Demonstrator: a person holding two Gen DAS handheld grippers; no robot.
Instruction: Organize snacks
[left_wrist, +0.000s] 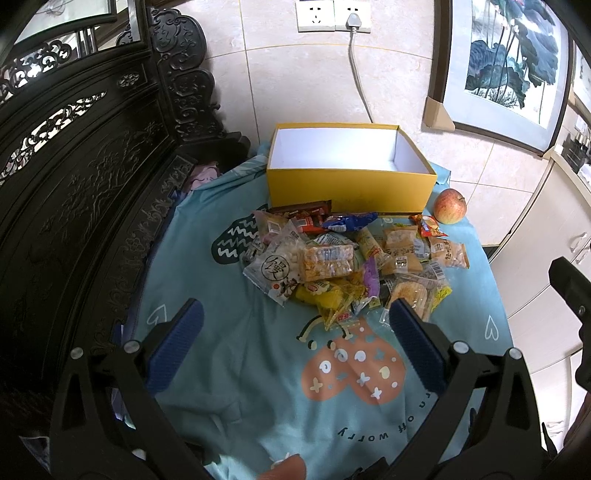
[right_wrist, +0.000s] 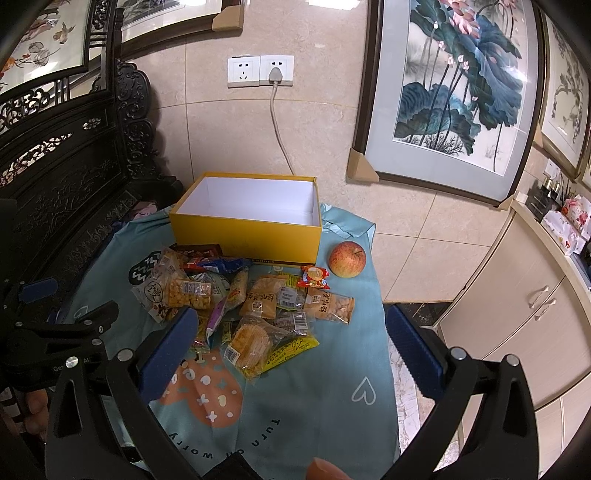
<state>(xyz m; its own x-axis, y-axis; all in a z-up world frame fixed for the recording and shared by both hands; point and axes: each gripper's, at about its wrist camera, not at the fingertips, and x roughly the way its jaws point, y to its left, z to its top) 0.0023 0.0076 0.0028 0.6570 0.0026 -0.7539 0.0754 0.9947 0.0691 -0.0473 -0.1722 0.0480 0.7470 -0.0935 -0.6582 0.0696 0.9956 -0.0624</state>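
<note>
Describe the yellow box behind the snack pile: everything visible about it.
The yellow rectangular cardboard-looking box has no lid on it and stands upright on the light blue printed cloth, at the far side near the tiled wall. Its outside is plain yellow and its inside white, and nothing shows inside it. A dark strip with small lettering runs along its lower front edge. The nearest wrapped snacks lie right against its front base. The red-yellow apple sits apart, off its right front corner. Neither claw is near it.
</note>
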